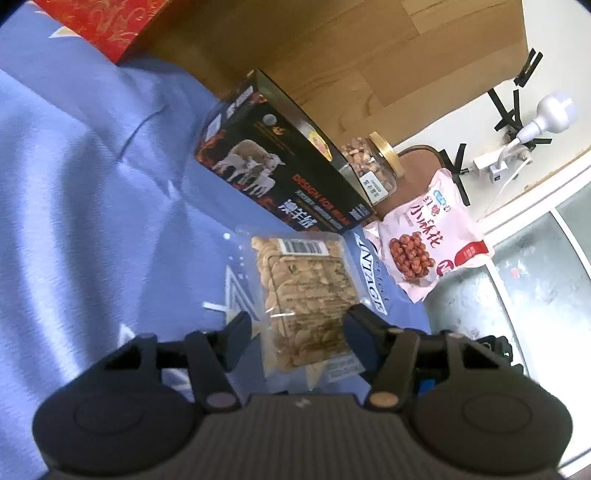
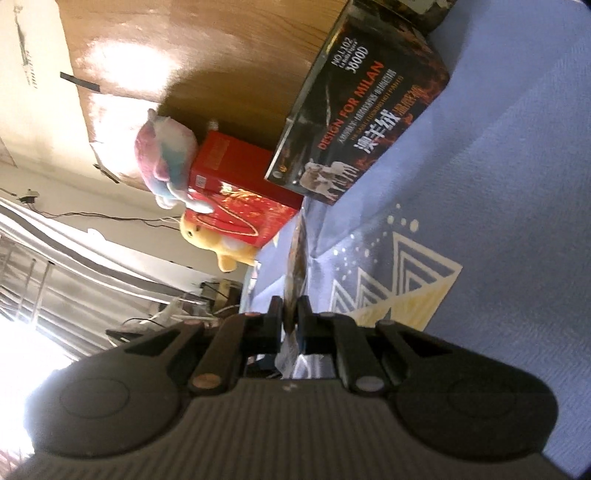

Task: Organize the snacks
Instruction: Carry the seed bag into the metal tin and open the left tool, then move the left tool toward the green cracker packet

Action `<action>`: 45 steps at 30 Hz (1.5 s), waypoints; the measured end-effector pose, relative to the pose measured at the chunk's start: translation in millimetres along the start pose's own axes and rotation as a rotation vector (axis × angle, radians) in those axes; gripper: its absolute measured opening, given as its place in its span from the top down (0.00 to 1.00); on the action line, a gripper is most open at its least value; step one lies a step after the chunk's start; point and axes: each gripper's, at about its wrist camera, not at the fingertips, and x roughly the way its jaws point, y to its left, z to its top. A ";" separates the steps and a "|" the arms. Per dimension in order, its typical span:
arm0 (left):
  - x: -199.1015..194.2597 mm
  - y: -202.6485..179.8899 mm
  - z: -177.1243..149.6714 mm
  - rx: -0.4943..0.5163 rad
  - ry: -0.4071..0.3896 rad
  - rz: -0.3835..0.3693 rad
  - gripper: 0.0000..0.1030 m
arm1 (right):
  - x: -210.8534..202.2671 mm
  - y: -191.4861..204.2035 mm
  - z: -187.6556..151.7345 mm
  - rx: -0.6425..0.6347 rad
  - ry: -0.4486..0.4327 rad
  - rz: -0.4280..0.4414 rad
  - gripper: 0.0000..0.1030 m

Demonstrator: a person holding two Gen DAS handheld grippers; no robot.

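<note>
In the left wrist view, a clear packet of pale nuts (image 1: pixel 306 295) lies on the blue bedsheet (image 1: pixel 92 184). My left gripper (image 1: pixel 295 325) is open, its fingers on either side of the packet's near end. A pink snack bag (image 1: pixel 432 240) and a glass jar of nuts (image 1: pixel 369 166) lie beyond, beside a black box (image 1: pixel 280 162). In the right wrist view, my right gripper (image 2: pixel 290 314) is shut on a thin snack packet (image 2: pixel 297 258) seen edge-on, held above the sheet (image 2: pixel 498 221).
The black box (image 2: pixel 362 110) stands against a wooden headboard (image 2: pixel 184 74). A red box (image 2: pixel 240 199) with plush toys (image 2: pixel 166 162) sits at the bed's end. A red box (image 1: pixel 99 22) lies far left in the left wrist view. The bed edge drops off right (image 1: pixel 498 314).
</note>
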 end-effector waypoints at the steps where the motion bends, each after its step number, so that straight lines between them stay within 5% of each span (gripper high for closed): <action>1: 1.4 -2.3 1.4 0.002 0.000 -0.006 0.53 | -1.4 1.0 1.5 -0.003 -0.004 0.003 0.90; 13: 51.3 -87.1 98.0 0.268 -0.098 0.086 0.55 | -3.4 52.0 81.9 -0.250 -0.188 -0.094 0.89; 18: 103.7 -105.3 128.8 0.363 -0.127 0.200 0.51 | 24.6 68.0 112.0 -0.510 -0.292 -0.320 0.77; 21: 120.1 -106.9 125.2 0.424 -0.145 0.287 0.45 | 47.8 70.4 107.1 -0.723 -0.326 -0.570 0.68; 23: 118.2 -104.8 119.4 0.442 -0.160 0.296 0.43 | 46.9 70.4 95.0 -0.812 -0.385 -0.621 0.62; 30: 67.5 -101.2 91.8 0.415 -0.212 0.245 0.40 | 0.0 61.5 55.5 -0.713 -0.457 -0.505 0.55; 32: 49.7 -97.8 75.0 0.407 -0.212 0.214 0.33 | -16.0 52.9 40.9 -0.618 -0.423 -0.445 0.53; 38: 12.5 -67.6 7.2 0.372 -0.148 0.189 0.33 | -40.2 23.6 -8.8 -0.406 -0.230 -0.345 0.51; 45: -6.6 -38.7 -37.2 0.351 -0.078 0.154 0.33 | -59.8 37.5 -75.1 -0.522 -0.083 -0.353 0.50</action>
